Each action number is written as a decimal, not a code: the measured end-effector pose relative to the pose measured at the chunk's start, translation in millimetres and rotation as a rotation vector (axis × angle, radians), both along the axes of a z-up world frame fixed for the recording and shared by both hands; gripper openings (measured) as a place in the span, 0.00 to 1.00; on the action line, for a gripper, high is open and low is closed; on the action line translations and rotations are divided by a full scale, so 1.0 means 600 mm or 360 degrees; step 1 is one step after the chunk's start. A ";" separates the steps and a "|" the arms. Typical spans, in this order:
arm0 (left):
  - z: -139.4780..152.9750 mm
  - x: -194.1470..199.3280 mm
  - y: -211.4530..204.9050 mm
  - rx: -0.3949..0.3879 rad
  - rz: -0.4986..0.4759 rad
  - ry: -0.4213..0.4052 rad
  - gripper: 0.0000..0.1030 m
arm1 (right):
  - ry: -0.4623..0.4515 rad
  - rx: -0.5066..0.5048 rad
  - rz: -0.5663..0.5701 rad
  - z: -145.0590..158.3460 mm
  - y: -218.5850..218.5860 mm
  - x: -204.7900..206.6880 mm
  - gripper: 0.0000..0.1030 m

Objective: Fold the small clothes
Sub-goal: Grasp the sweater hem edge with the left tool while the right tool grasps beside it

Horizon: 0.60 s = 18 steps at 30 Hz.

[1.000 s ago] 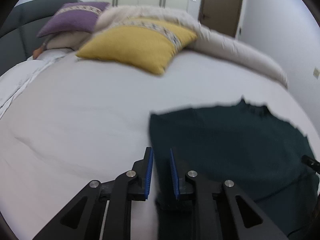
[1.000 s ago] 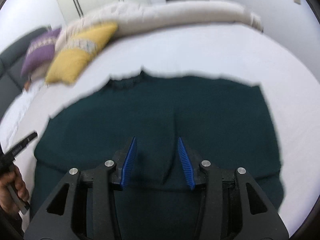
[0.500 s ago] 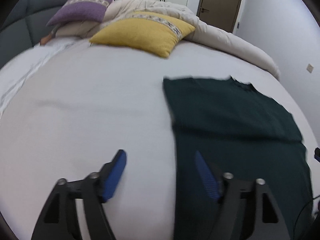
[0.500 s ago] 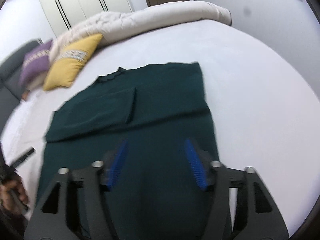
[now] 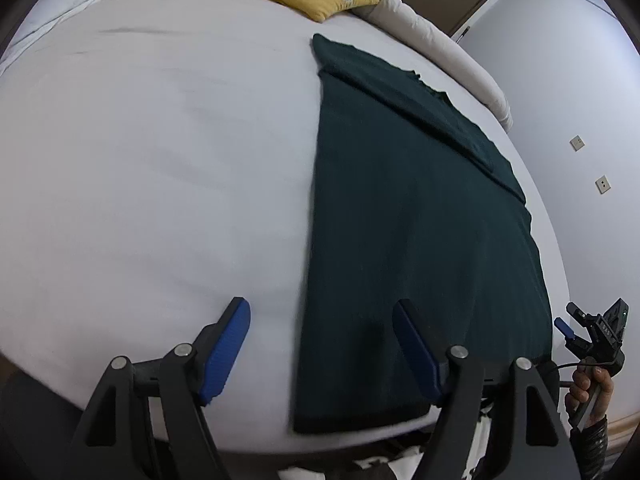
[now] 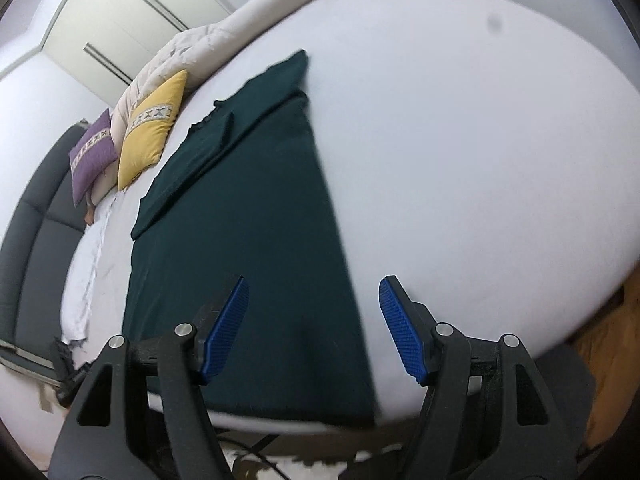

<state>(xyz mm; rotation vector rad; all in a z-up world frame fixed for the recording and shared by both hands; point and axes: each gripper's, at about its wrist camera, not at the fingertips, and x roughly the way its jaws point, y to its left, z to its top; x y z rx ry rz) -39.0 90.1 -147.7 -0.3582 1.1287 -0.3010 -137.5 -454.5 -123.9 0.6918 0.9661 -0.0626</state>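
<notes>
A dark green garment (image 5: 420,220) lies flat on the white bed sheet (image 5: 160,160), its sleeves folded inward across the top part. My left gripper (image 5: 320,308) hovers open over the garment's near left edge, one finger above the sheet and the other above the cloth, holding nothing. In the right wrist view the same garment (image 6: 248,220) runs away from me. My right gripper (image 6: 314,284) stands open over its near right edge with nothing between the fingers. In the left wrist view the right gripper (image 5: 568,318) shows at the far right, held by a hand.
A yellow pillow (image 6: 150,128), a purple pillow (image 6: 92,152) and a beige duvet (image 5: 440,40) lie at the head of the bed. A dark padded headboard (image 6: 36,240) is at the left. The bed's near edge is just under both grippers, with wooden floor (image 6: 600,360) beyond.
Both grippers have opened wide and pulled back from the middle of the garment toward the bed's near edge, the left toward the hem's left corner and the right toward its right corner.
</notes>
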 end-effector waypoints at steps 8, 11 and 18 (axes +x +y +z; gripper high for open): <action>-0.012 -0.014 -0.005 -0.0005 -0.0029 0.0053 0.30 | 0.0159 0.0118 0.0109 -0.037 0.006 -0.053 0.64; -0.016 -0.016 -0.001 -0.0016 -0.0035 0.0063 0.22 | 0.0224 0.0102 0.0141 -0.046 0.018 -0.048 0.64; -0.018 -0.026 0.003 -0.0051 -0.0046 0.0071 0.08 | 0.0343 0.0058 0.0220 -0.062 0.044 -0.044 0.46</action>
